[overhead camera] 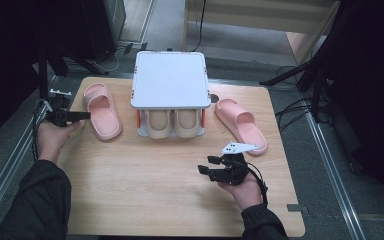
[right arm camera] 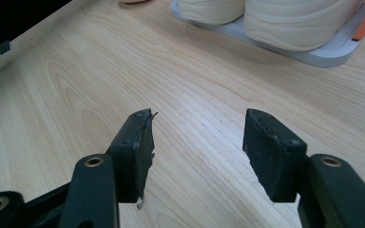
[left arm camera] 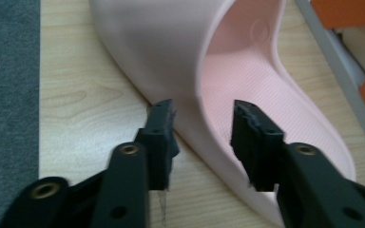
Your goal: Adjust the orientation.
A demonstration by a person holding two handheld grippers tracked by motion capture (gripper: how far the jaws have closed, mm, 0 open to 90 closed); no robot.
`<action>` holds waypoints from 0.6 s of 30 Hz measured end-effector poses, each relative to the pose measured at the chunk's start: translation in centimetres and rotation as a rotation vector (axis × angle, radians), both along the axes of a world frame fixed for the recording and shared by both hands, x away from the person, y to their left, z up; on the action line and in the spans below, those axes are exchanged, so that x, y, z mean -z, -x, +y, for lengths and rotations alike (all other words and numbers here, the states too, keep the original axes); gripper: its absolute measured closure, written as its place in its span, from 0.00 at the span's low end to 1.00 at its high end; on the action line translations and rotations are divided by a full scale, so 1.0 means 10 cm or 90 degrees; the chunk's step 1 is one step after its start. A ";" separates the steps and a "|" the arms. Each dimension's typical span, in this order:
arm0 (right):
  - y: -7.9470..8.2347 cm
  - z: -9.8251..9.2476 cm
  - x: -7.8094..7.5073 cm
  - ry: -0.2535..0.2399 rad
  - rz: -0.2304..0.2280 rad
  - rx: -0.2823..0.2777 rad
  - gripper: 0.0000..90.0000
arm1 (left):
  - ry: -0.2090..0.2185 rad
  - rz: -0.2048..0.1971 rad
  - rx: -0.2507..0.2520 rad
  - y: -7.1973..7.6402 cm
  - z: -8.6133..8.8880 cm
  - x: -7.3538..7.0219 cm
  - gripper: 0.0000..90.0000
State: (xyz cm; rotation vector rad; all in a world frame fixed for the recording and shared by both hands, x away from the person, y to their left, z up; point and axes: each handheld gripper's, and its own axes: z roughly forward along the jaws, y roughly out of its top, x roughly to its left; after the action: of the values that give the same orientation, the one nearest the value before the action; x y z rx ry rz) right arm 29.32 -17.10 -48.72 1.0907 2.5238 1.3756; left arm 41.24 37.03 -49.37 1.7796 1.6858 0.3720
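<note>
Slipper (left arm camera: 247,80) edge sits between parted left claw (left arm camera: 202,137) jaws, untouched.

Pale pink slippers (overhead camera: 103,111) (overhead camera: 241,125), beige slippers (overhead camera: 174,123), white-topped rack (overhead camera: 170,80) with orange posts, light woodgrain table (overhead camera: 145,185), black grippers (overhead camera: 82,116) (overhead camera: 203,165).

A two-tier rack (overhead camera: 170,80) stands at the table's (overhead camera: 145,190) far middle with a pair of slippers (overhead camera: 172,123) on its lower shelf, one slide (overhead camera: 102,110) lying left of the rack and another slide (overhead camera: 241,124) right of it.
</note>
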 end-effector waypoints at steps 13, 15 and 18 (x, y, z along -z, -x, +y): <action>0.08 -0.13 0.02 0.004 0.003 0.029 0.49 | 0.024 0.027 -0.026 -0.20 0.04 0.10 0.52; 0.09 -0.15 0.02 0.004 0.003 0.034 0.49 | 0.027 0.026 -0.030 -0.23 0.03 0.12 0.52; 0.11 -0.18 0.02 0.006 0.006 0.043 0.49 | 0.022 0.020 -0.039 -0.26 0.01 0.15 0.52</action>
State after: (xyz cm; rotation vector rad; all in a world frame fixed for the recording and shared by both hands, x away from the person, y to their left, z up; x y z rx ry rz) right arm 28.21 -18.91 -48.95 1.1726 2.4727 1.3436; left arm 43.89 37.16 -50.89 1.7199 1.7607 0.3410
